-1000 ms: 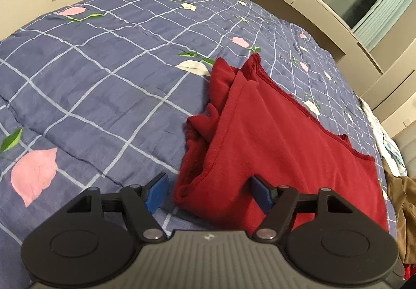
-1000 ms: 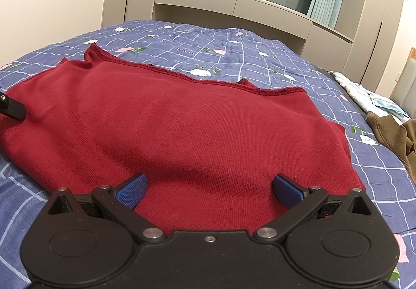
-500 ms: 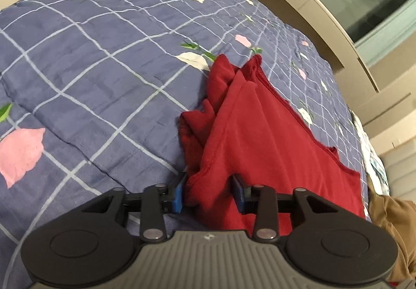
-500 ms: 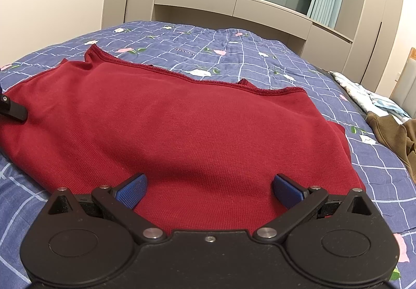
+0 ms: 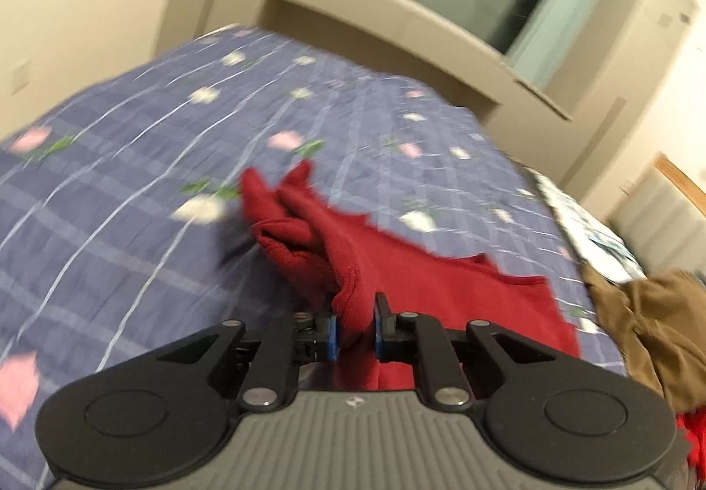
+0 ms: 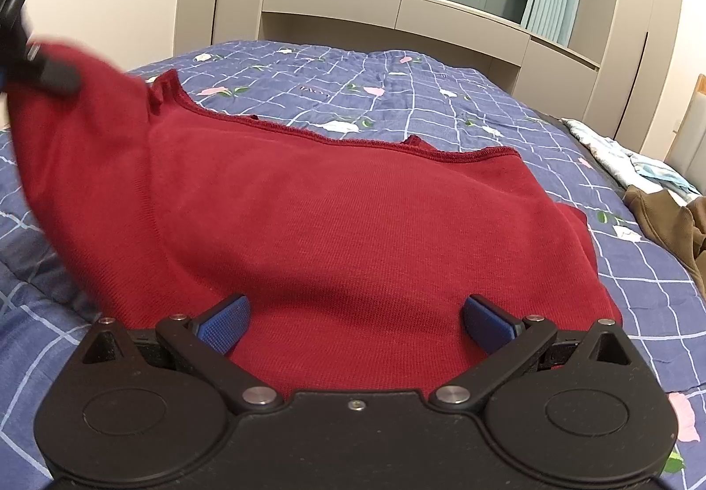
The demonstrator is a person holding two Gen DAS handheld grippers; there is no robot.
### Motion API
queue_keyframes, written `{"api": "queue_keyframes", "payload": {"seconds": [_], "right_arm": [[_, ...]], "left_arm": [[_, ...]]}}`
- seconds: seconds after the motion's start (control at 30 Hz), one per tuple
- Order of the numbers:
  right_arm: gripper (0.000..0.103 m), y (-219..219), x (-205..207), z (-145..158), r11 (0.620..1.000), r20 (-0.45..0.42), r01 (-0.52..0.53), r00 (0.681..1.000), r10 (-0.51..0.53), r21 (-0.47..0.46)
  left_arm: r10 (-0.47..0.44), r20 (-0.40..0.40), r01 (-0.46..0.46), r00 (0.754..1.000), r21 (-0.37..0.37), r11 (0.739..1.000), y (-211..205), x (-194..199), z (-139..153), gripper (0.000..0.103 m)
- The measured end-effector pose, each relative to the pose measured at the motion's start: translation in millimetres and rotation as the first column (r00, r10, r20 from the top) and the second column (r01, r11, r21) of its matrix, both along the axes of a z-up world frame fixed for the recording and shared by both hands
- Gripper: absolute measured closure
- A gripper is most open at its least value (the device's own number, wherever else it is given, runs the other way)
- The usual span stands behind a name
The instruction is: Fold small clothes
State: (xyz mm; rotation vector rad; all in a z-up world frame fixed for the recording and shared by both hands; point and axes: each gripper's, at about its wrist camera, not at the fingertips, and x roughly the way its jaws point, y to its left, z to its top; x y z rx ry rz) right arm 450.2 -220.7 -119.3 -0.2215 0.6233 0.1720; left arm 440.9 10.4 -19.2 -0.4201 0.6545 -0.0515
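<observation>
the left gripper point(image 5: 354, 329) has just been closing and now pinches the edge of the red sweater point(image 6: 353, 234), lifting that side off the blue checked quilt point(image 6: 441, 93). the right gripper point(image 6: 355, 320) hangs over the sweater's near edge, jaws wide apart, gripping nothing.

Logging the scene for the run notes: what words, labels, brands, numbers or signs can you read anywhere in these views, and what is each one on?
None can be read.
Bedspread: a small dark printed mark in one square near the far end, too small and warped to read.
Left gripper: a tiny pale emblem on its grey ribbed body, a logo shape, no legible letters.
Red garment: no tag or print visible.
Right gripper: plain black, no markings.
</observation>
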Motion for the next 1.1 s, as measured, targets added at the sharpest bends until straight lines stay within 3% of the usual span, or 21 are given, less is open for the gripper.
{"api": "queue_keyframes", "payload": {"seconds": [0.13,0.23,0.33,0.43,0.6,0.83,0.9,1.1], "right_arm": [[0.0,-4,1,1,1.0,0.001,-0.003,1.0,0.003,0.025],[0.0,-15,0,6,0.995,0.002,-0.021,1.0,0.021,0.097],[0.0,-36,-10,16,0.979,-0.007,-0.048,0.999,0.051,0.196],[0.0,-57,-33,21,0.984,-0.001,-0.024,1.0,0.025,0.175],[0.0,-98,-87,29,0.986,0.017,0.05,0.998,-0.053,0.158],[0.0,-131,-126,15,0.957,-0.061,0.138,0.99,-0.127,0.256],[0.0,-131,-125,13,0.955,-0.069,0.145,0.989,-0.131,0.258],[0.0,-121,-122,6,0.972,-0.063,0.145,0.989,-0.135,0.184]], "left_arm": [[-0.139,0.055,0.136,0.989,0.06,0.989,-29,17,26,0.089],[-0.255,0.079,0.247,0.964,0.101,0.964,-57,33,44,0.089],[-0.382,0.093,0.367,0.92,0.144,0.919,-89,45,57,0.089],[-0.495,0.09,0.469,0.864,0.211,0.857,-126,48,62,0.089],[-0.619,0.046,0.586,0.784,0.275,0.763,-186,39,47,0.089],[-0.688,-0.043,0.667,0.725,0.292,0.685,-237,16,2,0.089],[-0.688,-0.071,0.675,0.722,0.29,0.679,-239,13,-10,0.089],[-0.67,-0.107,0.671,0.735,0.258,0.695,-232,15,-16,0.088]]}}
